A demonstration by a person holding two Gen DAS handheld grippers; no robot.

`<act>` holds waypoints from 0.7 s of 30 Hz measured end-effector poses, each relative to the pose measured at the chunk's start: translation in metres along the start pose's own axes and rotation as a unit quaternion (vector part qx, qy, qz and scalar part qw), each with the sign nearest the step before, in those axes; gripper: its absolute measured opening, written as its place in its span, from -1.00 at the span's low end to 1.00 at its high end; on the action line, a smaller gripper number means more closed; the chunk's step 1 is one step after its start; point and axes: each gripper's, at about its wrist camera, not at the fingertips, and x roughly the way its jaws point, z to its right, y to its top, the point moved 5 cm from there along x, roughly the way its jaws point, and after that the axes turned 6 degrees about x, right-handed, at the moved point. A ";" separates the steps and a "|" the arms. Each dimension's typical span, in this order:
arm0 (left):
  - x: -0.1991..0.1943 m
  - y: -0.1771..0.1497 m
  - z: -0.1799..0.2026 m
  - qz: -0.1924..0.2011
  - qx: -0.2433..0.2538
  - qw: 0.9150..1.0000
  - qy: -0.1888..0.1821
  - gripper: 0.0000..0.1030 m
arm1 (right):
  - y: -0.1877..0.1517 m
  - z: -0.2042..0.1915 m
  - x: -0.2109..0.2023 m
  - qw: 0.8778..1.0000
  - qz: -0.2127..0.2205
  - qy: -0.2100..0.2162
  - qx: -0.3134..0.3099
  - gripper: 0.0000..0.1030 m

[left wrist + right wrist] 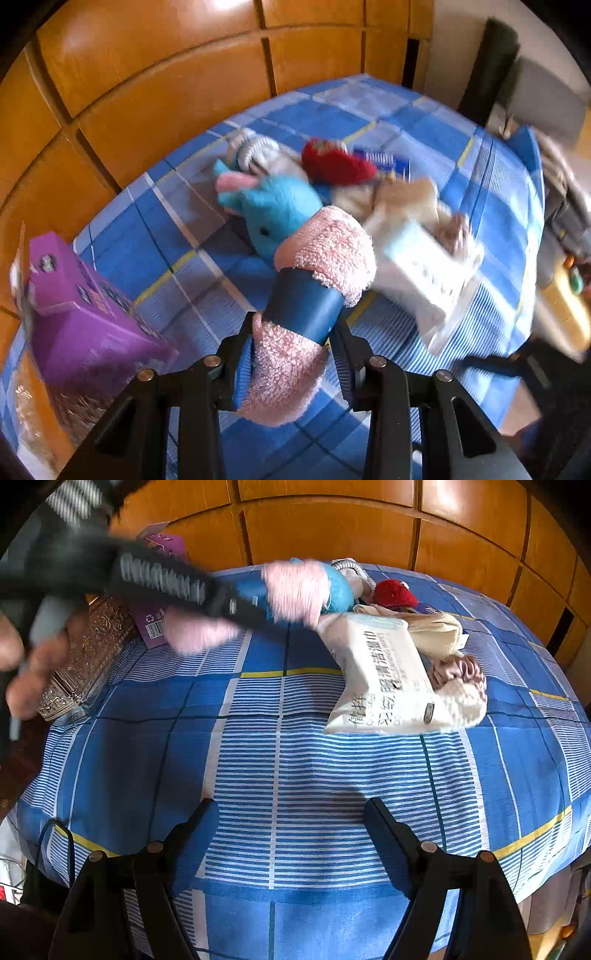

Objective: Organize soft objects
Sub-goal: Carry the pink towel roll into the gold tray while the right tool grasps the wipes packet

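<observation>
The left gripper (pixel 291 354) has its jaws clamped on a pink fluffy sock (pixel 325 251) wrapped in a dark blue band (pixel 303 306). The sock is pinched just below the band; its upper end pokes forward toward the blue plush (pixel 273 210), its lower end hangs between the jaws above the bed (pixel 184 236). In the right wrist view this gripper is motion-blurred and reaches in from the upper left with the sock at its tip, over the far part of the bed.

The right gripper (pixel 291 812) hovers over the blue checked sheet with its jaws spread wide and nothing between them.

The rest of the soft things lie in a heap at the far side of the bed: the blue plush with a pink ear, a grey striped sock (pixel 255 151), a red fuzzy item (pixel 336 166), a beige cloth (pixel 402 199) and a pinkish-brown fabric (pixel 461 672). A white wipes pack (pixel 373 675) lies against the heap.

A purple box (pixel 85 314) stands at the bed's left edge, just beside an ornate gold box (pixel 88 653). Wooden panels (pixel 147 74) rise behind the bed.
</observation>
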 end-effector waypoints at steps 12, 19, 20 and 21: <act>-0.064 0.082 -0.109 0.081 -0.131 0.988 0.022 -0.25 | -0.001 -0.003 -0.001 1.000 -0.001 -0.001 -0.004 0.60; -0.096 0.051 -0.206 0.091 -0.243 0.963 0.068 -0.25 | -0.002 -0.003 0.000 1.000 0.001 -0.003 -0.005 0.60; -0.102 0.039 -0.223 0.091 -0.264 0.957 0.082 -0.25 | -0.002 -0.003 0.000 1.000 0.001 -0.004 -0.005 0.60; -0.106 0.031 -0.233 0.091 -0.276 0.953 0.089 -0.25 | -0.002 -0.003 0.000 1.000 0.001 -0.004 -0.006 0.60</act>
